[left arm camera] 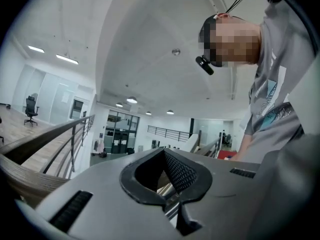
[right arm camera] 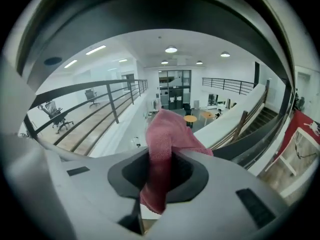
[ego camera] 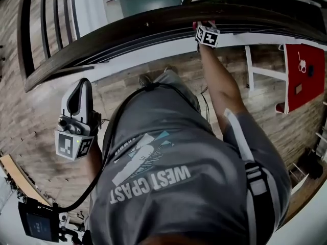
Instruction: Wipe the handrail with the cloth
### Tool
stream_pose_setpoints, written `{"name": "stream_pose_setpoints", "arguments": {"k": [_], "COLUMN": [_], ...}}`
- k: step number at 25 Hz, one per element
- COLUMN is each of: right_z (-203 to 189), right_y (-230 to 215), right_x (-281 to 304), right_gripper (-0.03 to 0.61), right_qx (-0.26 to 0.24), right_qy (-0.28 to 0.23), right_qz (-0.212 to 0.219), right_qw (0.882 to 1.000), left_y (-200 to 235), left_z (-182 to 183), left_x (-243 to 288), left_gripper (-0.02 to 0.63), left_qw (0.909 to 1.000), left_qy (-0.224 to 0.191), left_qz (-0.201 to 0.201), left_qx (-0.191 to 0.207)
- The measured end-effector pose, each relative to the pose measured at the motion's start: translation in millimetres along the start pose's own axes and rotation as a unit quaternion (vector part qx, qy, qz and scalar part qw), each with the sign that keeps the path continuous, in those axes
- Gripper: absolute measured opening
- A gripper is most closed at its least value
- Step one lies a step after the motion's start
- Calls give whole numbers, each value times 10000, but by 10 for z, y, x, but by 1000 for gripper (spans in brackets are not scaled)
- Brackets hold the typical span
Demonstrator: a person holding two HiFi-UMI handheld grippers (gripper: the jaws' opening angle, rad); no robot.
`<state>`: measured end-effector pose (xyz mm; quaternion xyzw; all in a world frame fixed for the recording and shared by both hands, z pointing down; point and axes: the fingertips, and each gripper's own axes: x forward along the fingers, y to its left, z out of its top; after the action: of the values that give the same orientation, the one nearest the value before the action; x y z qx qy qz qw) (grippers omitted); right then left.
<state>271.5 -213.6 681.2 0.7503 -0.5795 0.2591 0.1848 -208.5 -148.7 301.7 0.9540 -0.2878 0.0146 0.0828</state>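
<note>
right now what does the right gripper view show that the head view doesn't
Only the right gripper view: the right tongs shut on the pink cloth, which stands up between them. Only the head view: the left tongs held low at the person's side, away from the dark handrail. Both: the cloth, though the head view gives just a red sliver of it at the rail.

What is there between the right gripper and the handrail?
The pink cloth. In the right gripper view the right gripper pinches it in its jaws, and it pokes out towards the dark handrail. The head view shows a red bit at the rail.
</note>
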Motion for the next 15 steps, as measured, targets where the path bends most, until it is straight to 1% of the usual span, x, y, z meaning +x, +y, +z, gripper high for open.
{"name": "stream_pose_setpoints", "arguments": {"k": [1,2,3,5,6,8,9,10,11,12,13,15], "right_z": [42,43,10,-46,-56,-45,-25,-2,13,10,6,64], "right_y": [149,412,749,1371,1540,1593,1497,1301,989,567,60,-1069], "right_x": [41,85,105,46,3,-65,-82,-87,-81,-68,-55,-44], "right_gripper": [54,54,54,54,54,54,54,54,54,54,54,54], "right_qx": [-84,-299,-601,-1287,-1580,-2023,-2247,-2406,-2413,-2258,-2002,-1423], "right_qy": [1,1,3,4,20,40,21,-2,-3,15,21,-63], "right_qz": [170,531,983,1764,2036,2425,2515,2491,2359,2139,1843,1078], "right_qw": [9998,9981,9933,9759,9662,9488,9414,9381,9413,9504,9623,9839], "left_y": [-9,-43,-97,-254,-350,-541,-620,-696,-786,-906,-1061,-1390], "left_z": [0,-9,-17,-1,32,149,206,235,226,191,154,136], "left_x": [59,142,239,471,601,872,1012,1153,1292,1431,1584,1931], "left_gripper": [5,5,5,5,5,5,5,5,5,5,5,5], "left_qw": [10000,10000,9999,9993,9988,9980,9979,9981,9985,9988,9989,9988], "left_qy": [-22,-13,21,82,87,31,-1,-8,18,59,79,35], "left_qz": [-30,-87,-164,-362,-471,-631,-642,-610,-550,-490,-460,-485], "left_qx": [0,-5,-3,43,64,23,-15,-31,-16,17,36,11]}}
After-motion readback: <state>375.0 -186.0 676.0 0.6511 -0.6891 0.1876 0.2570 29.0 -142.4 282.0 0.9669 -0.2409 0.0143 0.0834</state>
